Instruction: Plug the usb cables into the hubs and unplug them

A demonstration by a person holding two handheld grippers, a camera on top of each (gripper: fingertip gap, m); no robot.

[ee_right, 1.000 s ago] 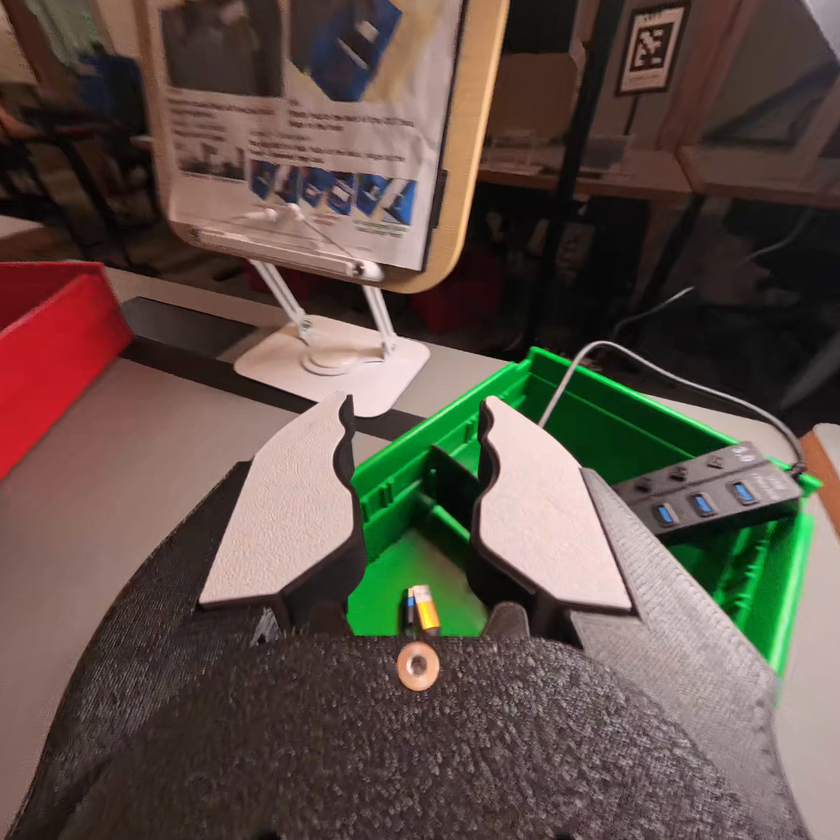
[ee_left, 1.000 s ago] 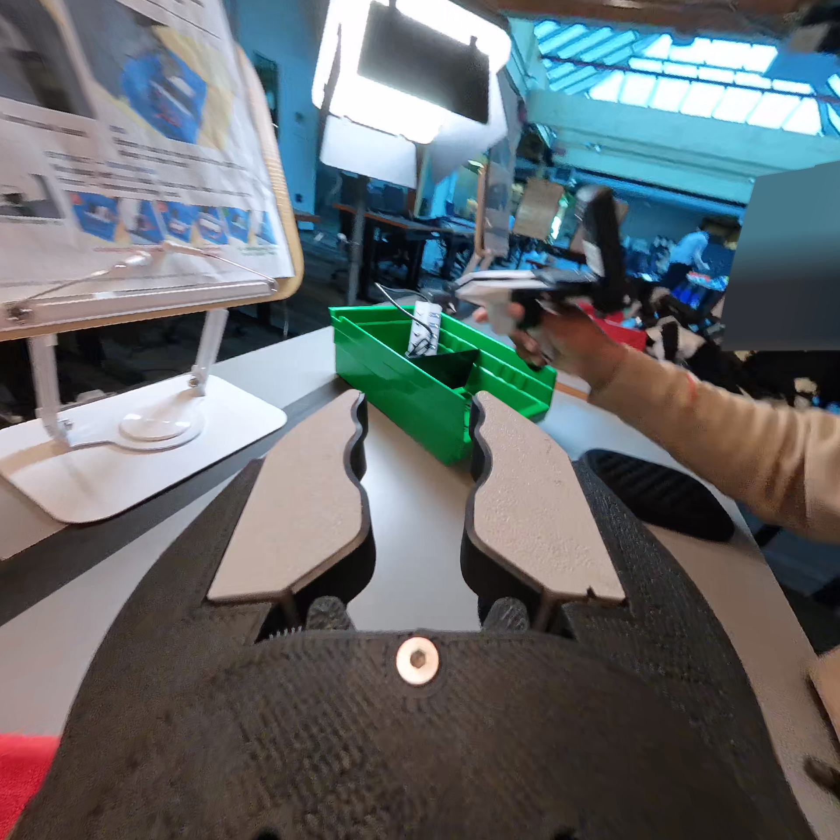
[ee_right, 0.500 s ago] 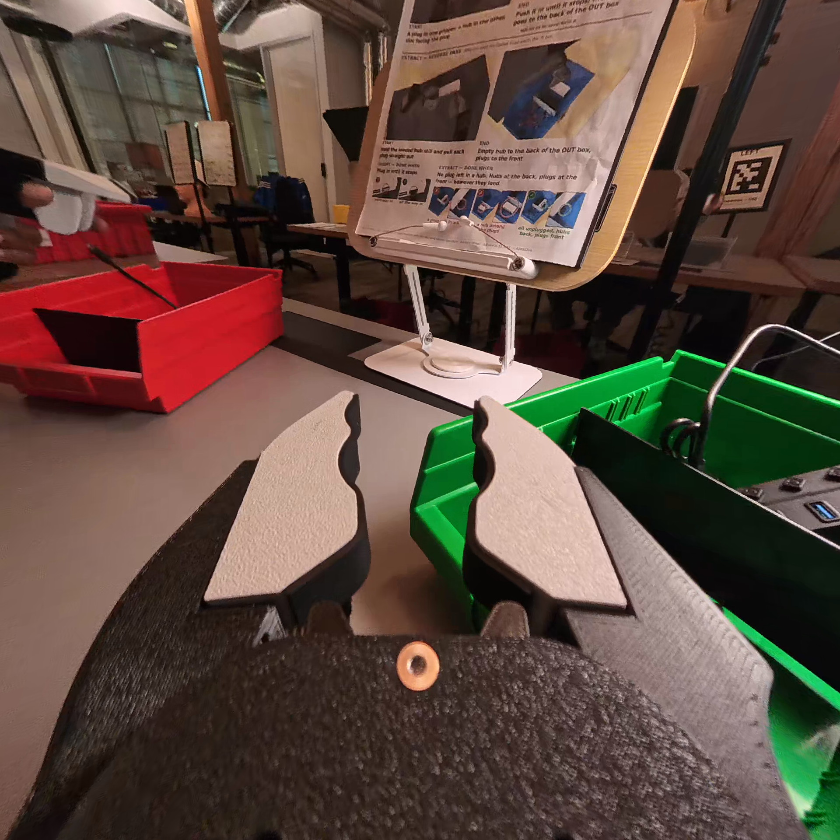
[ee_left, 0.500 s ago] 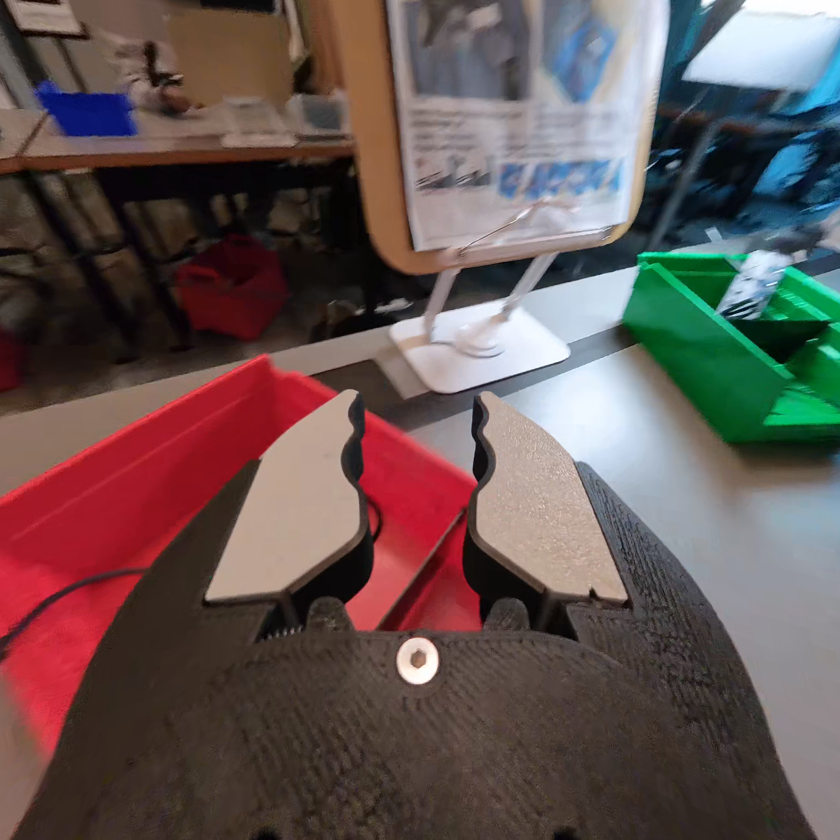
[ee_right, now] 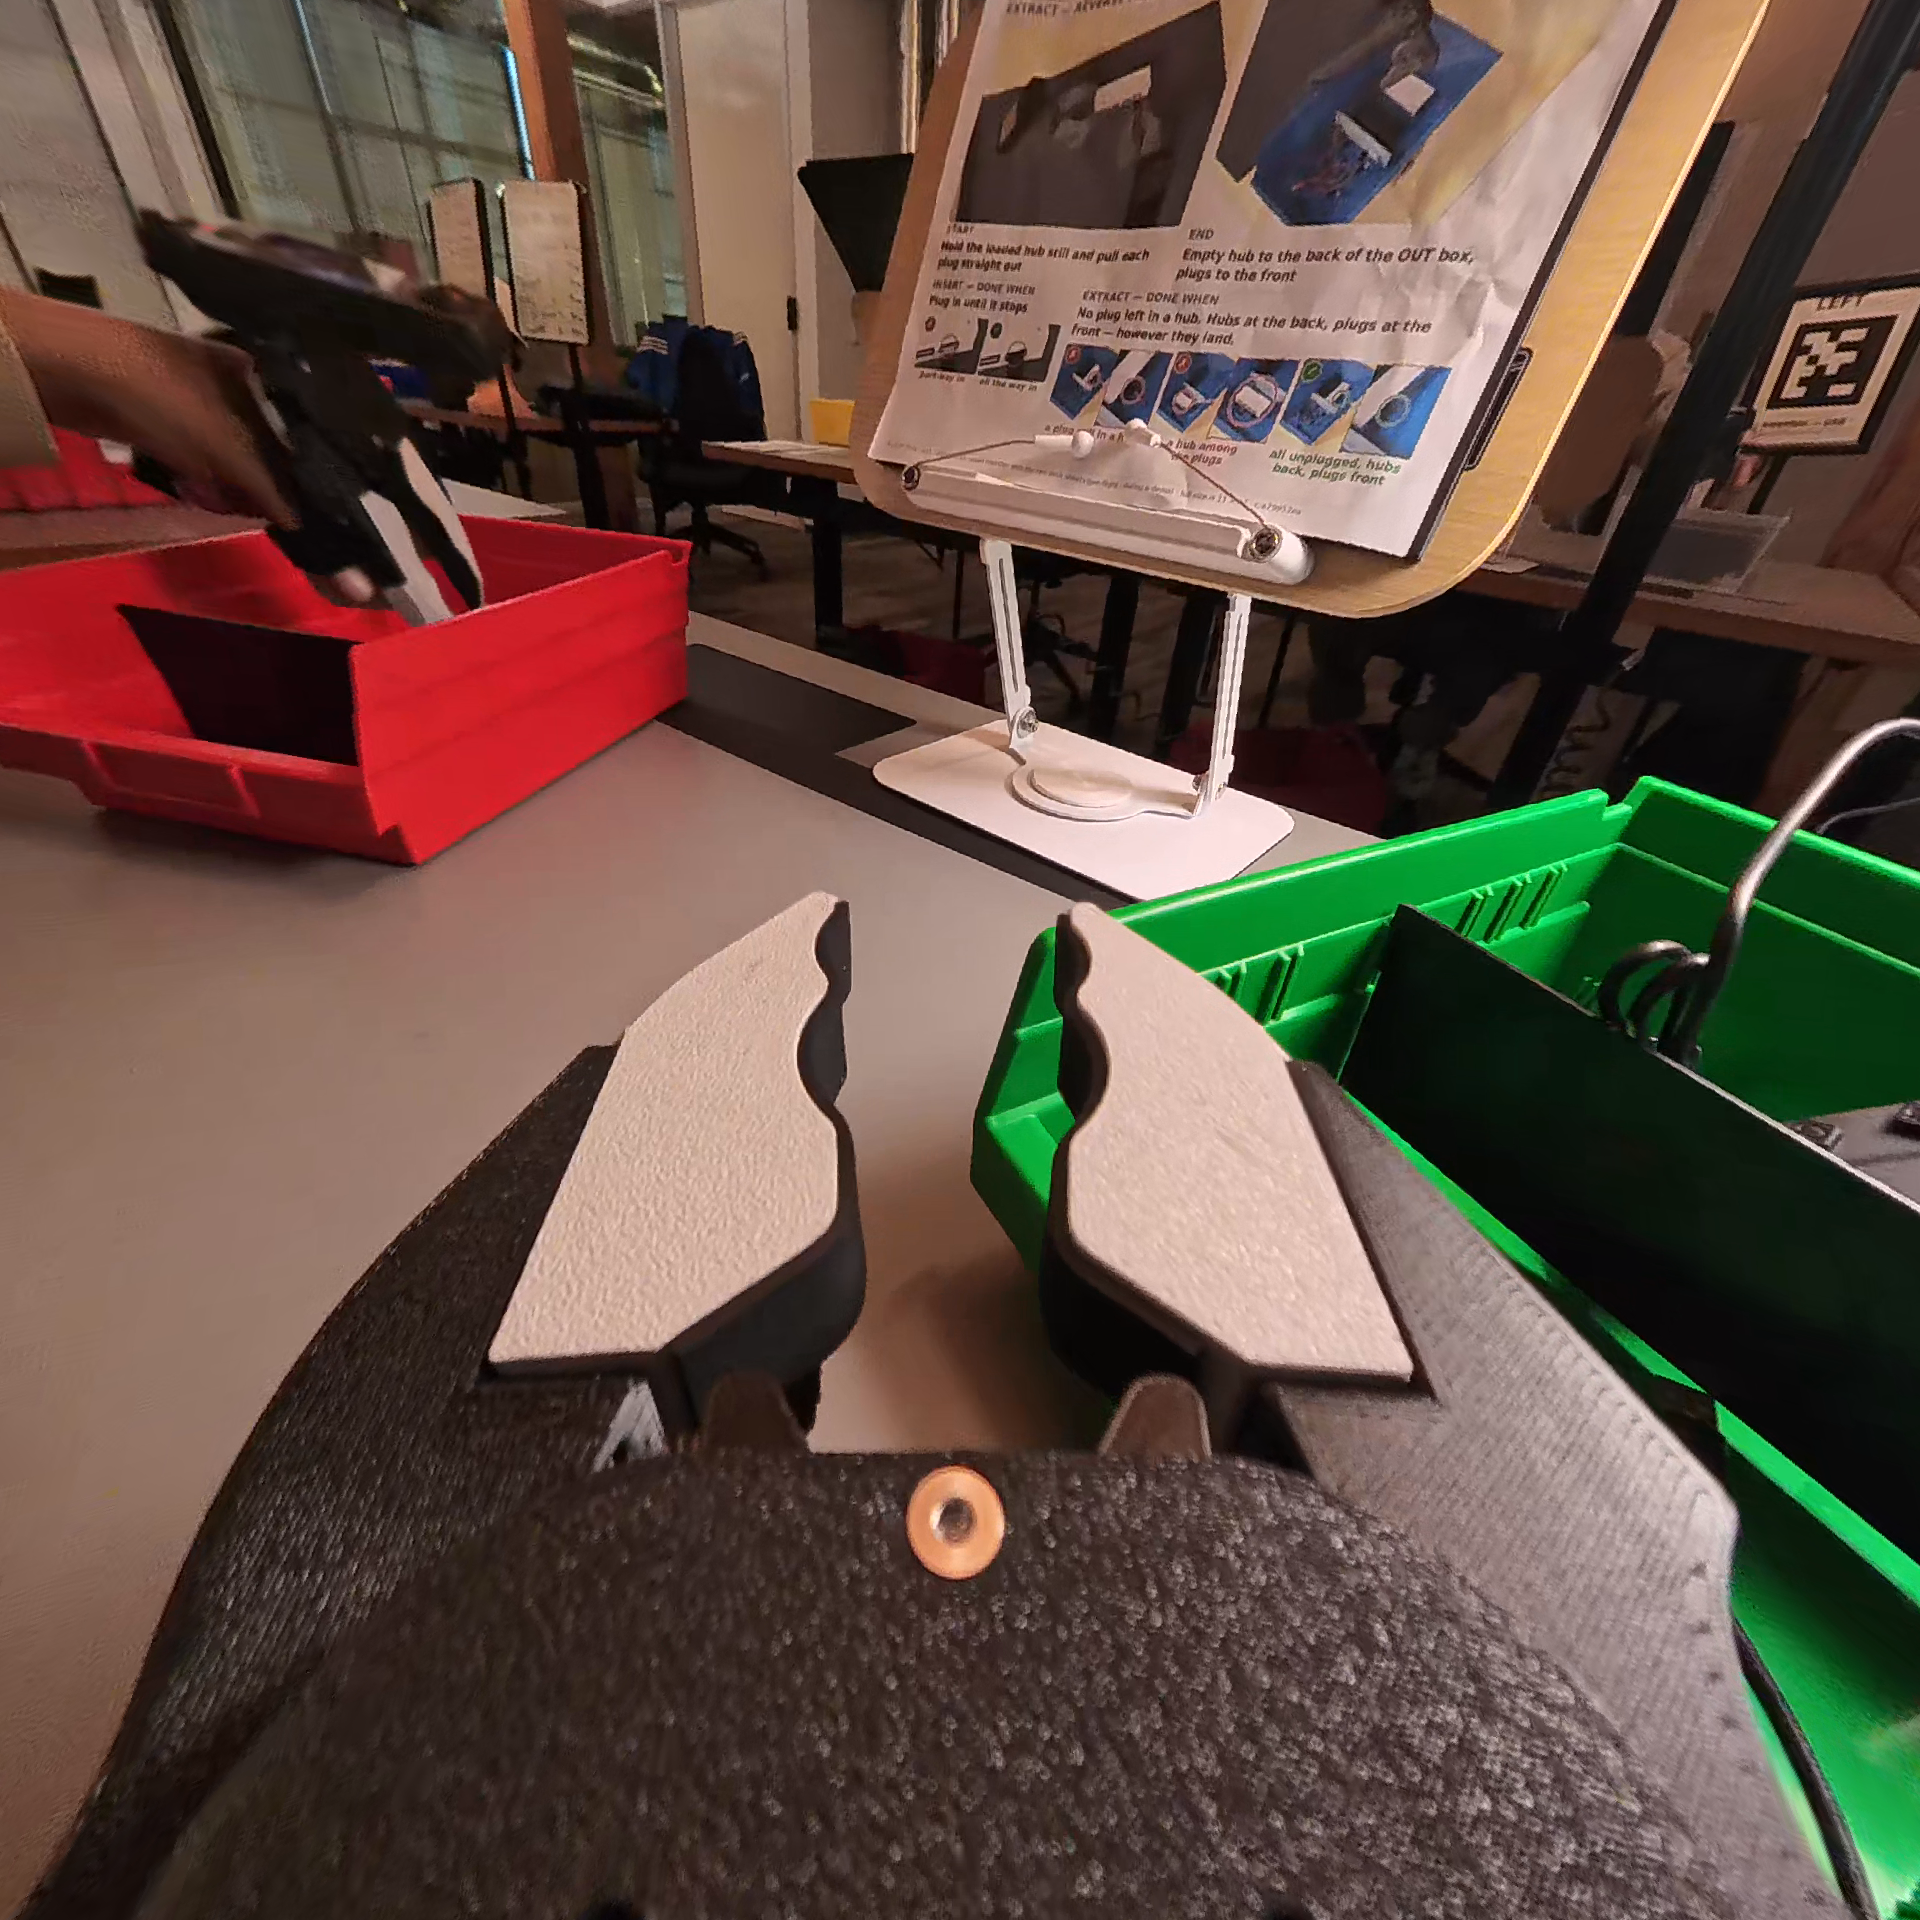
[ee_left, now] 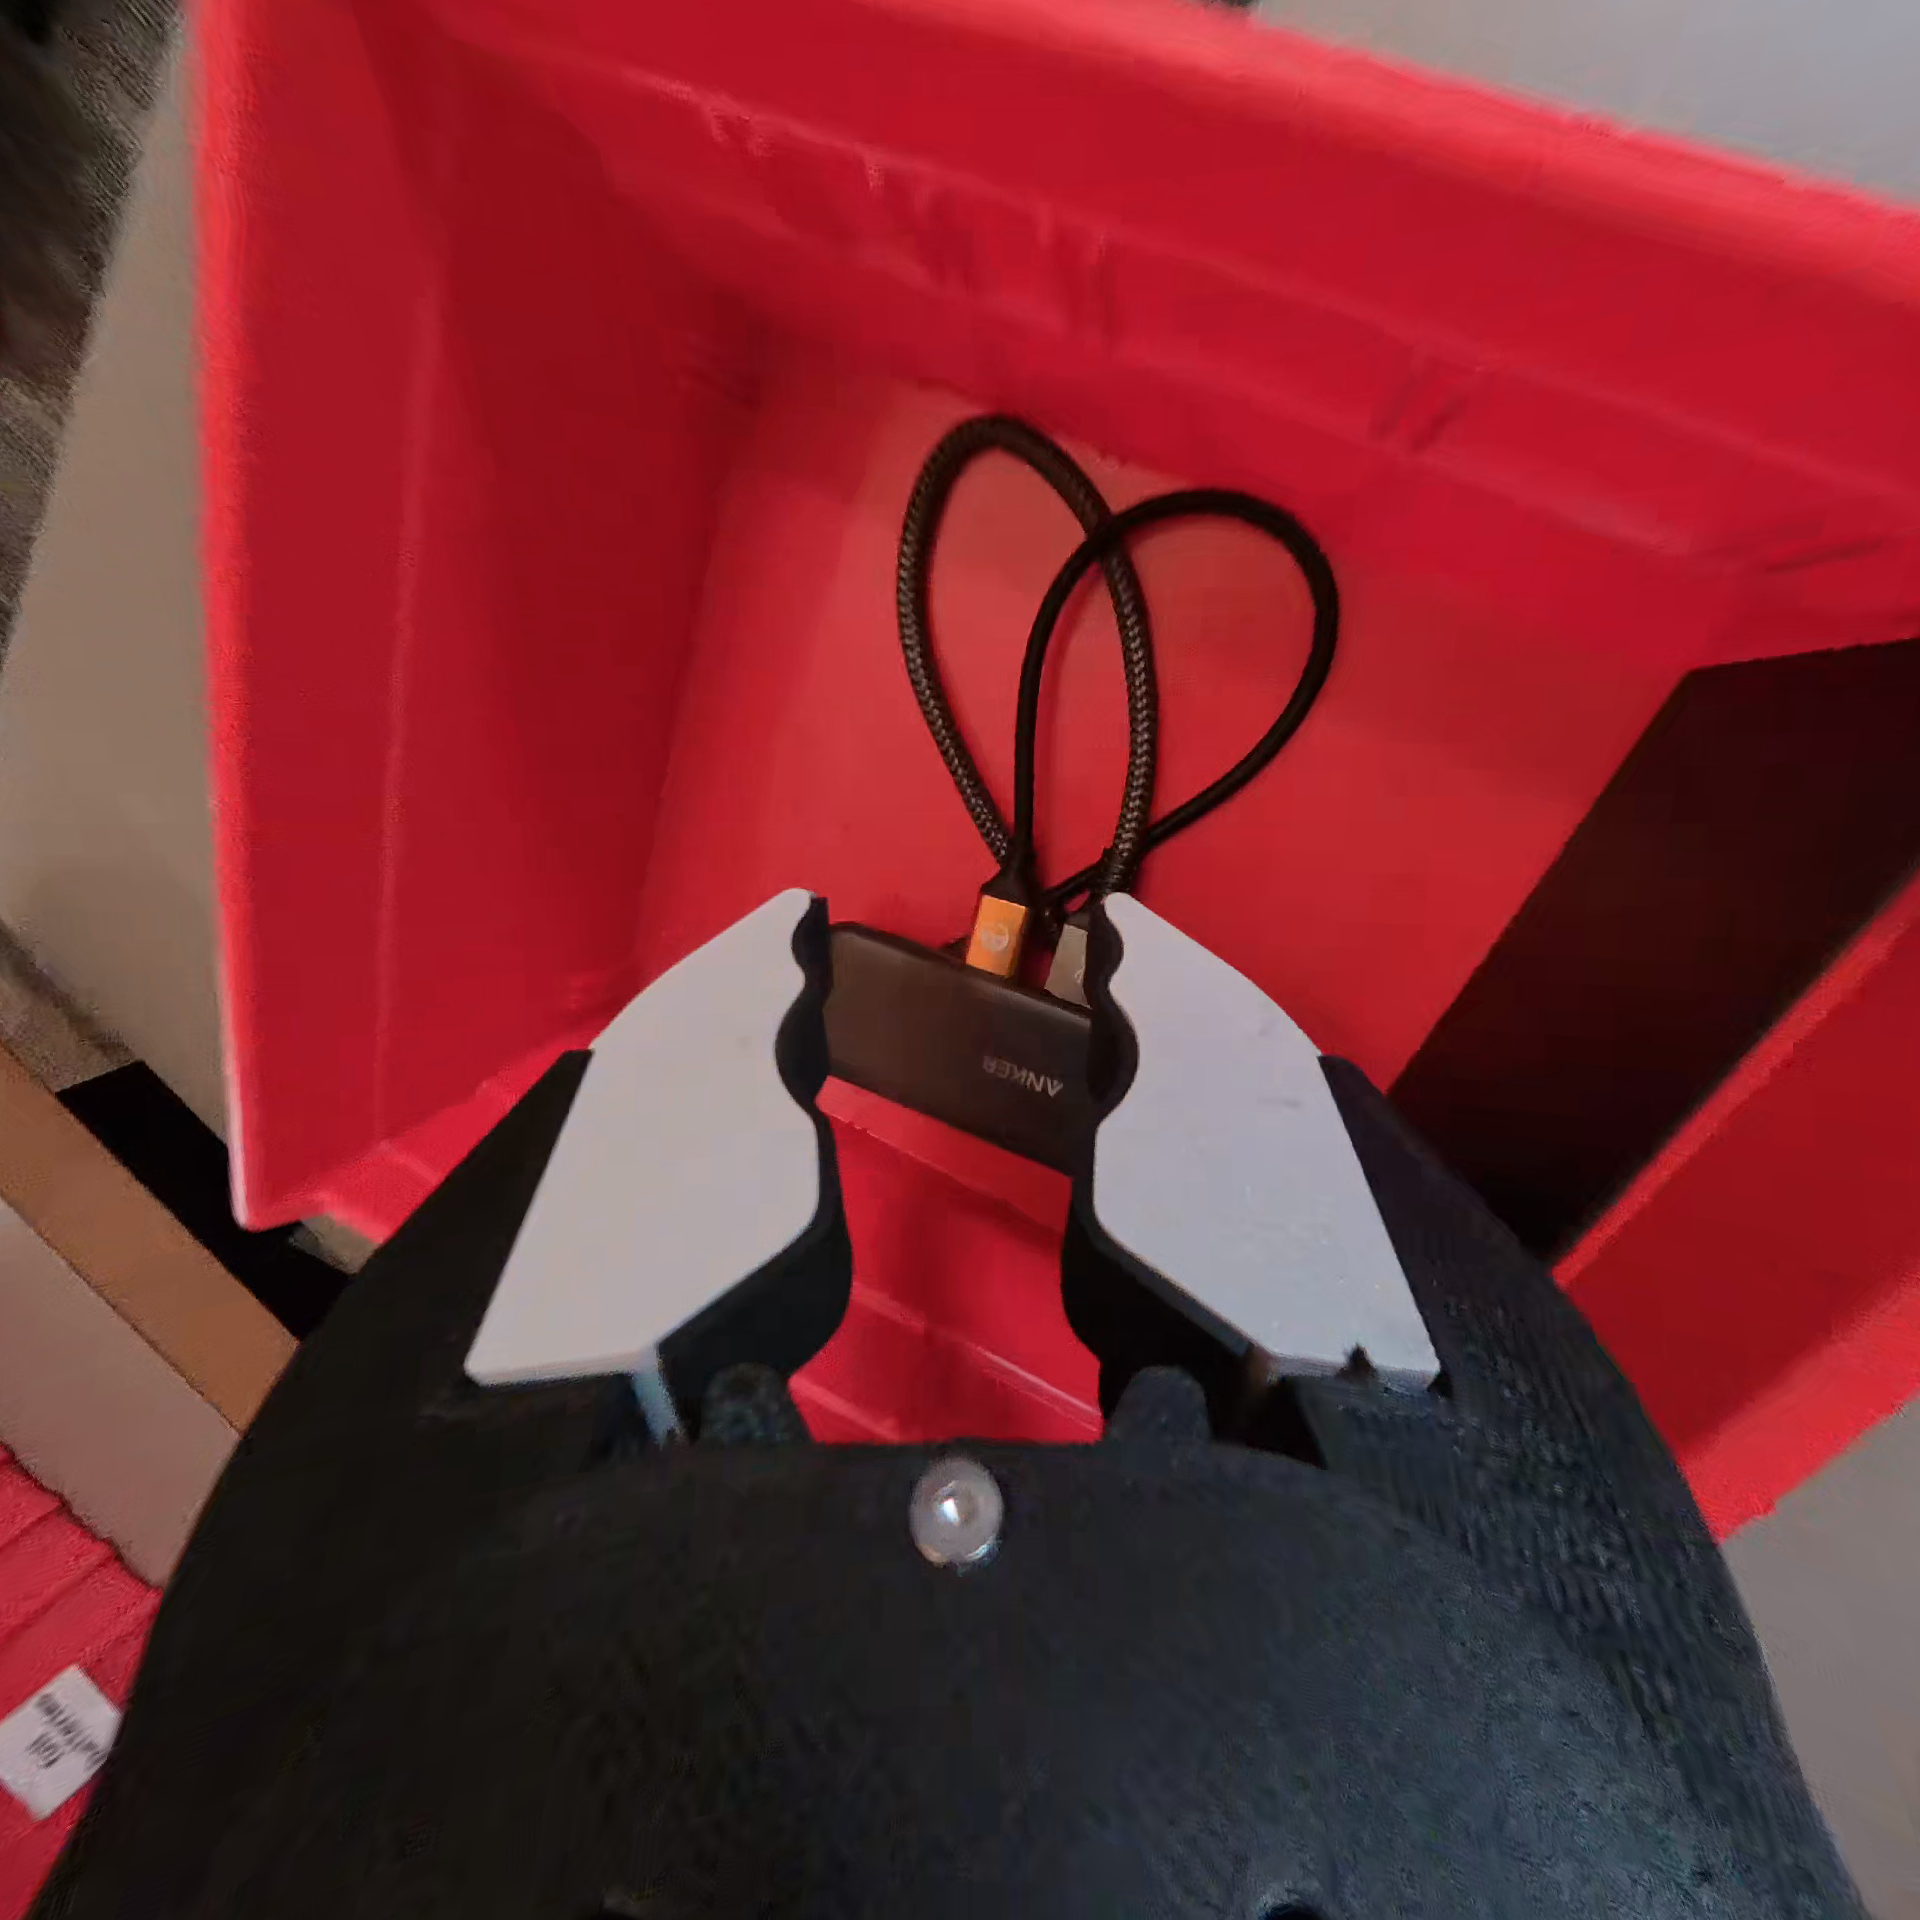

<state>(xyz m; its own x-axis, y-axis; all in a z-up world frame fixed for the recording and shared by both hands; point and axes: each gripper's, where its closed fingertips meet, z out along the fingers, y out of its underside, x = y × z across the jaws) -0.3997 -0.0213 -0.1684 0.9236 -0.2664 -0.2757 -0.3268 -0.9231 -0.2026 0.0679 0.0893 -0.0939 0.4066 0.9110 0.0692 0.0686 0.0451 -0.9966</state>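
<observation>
Having dropped into the red bin [ee_left: 520, 520], left gripper [ee_left: 961, 966] brackets hub [ee_left: 935, 1049].

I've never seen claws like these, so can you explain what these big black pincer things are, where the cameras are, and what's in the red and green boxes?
They are grabbers a person holds, one in each hand, each with a camera looking along its two fingers. The left wrist view looks down into the red bin. There the left gripper has its fingers on either side of a small black hub with two looped cables plugged in. I can't tell if it is squeezing yet. The right wrist view shows the right gripper, open and empty, over the grey table beside the green bin. Behind stands an instruction sheet on a white stand.
</observation>
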